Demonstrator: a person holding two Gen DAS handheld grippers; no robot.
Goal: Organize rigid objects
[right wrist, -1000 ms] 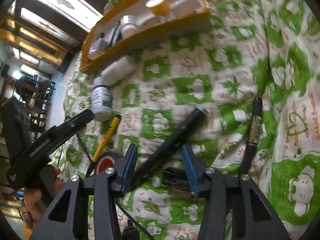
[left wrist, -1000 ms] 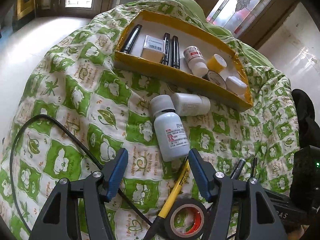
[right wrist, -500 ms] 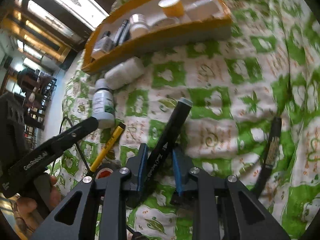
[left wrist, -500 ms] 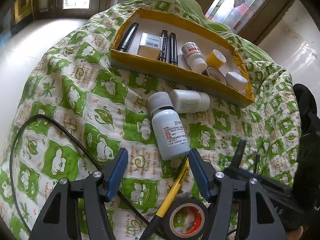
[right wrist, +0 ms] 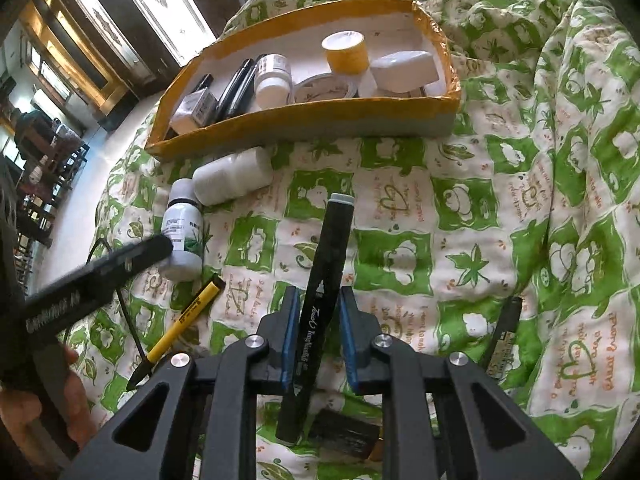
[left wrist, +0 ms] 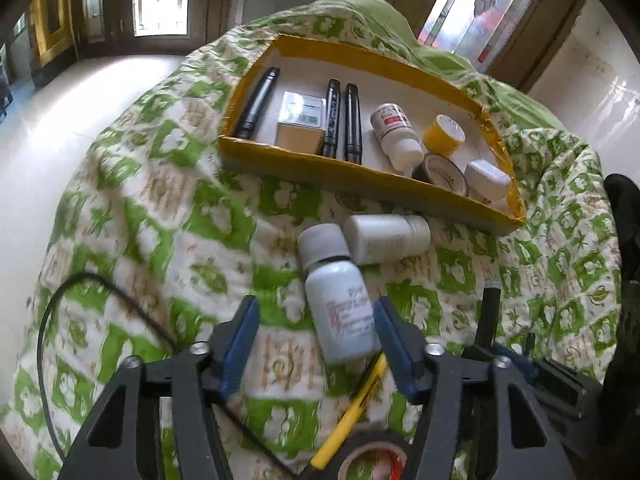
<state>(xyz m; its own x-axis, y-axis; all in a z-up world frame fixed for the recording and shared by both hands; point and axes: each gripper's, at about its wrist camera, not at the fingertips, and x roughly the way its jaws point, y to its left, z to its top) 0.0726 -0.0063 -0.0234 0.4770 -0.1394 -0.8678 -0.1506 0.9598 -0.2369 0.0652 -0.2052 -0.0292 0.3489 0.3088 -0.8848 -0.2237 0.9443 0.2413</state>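
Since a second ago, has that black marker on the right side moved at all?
Yes. The black marker lay slanted on the green quilt between open fingers; now the right gripper grips it, lifted, its tip pointing toward the yellow tray.

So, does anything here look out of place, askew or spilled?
Nothing spilled or damaged. Two white bottles lie tipped over on the quilt outside the yellow box, with a yellow pen loose nearby. The right gripper holds a black marker.
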